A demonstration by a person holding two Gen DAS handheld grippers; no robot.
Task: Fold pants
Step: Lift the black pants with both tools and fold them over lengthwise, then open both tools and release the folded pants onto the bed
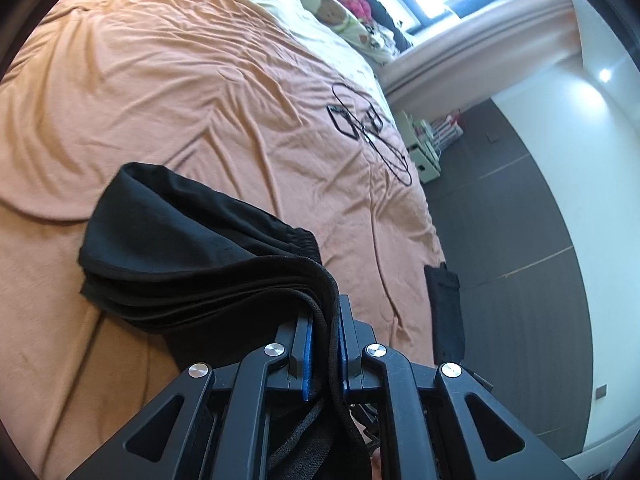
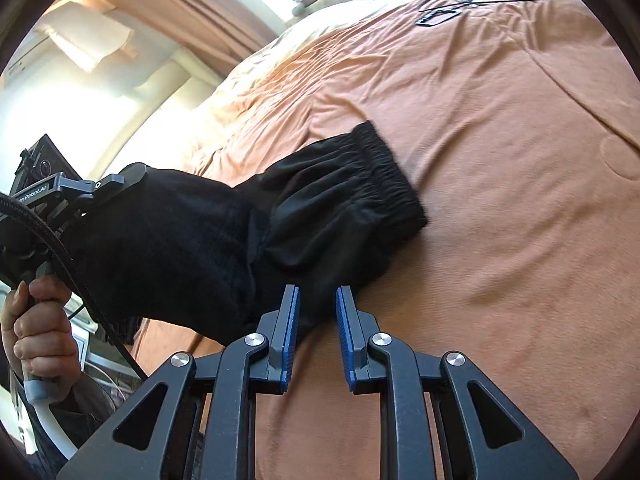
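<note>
The left black two-finger gripper with blue pads [image 1: 325, 320] is clamped on the stacked edge of the black folded pants [image 1: 192, 252]; several cloth layers and a drawstring cord pass between its nearly closed jaws. In the right wrist view this gripper [image 2: 120, 178] is at far left, held by a person's hand [image 2: 38, 332], with the cloth draped over its fingers.

The right black two-finger gripper with blue ribbed pads [image 2: 317, 312] has its jaws a narrow gap apart. Black fabric lies between the fingertips, but whether the pads press on it cannot be told.

The pants lie partly on the wrinkled orange bedsheet [image 2: 500, 160], directly ahead of both grippers. The near end is raised at the left gripper; the far end rests on the sheet. The gathered elastic waistband [image 2: 388, 172] points away from the grippers, and the long axis runs from the left gripper toward that waistband.

A black cable with small black frames [image 1: 360, 124] lies well apart, further up the bed.
</note>
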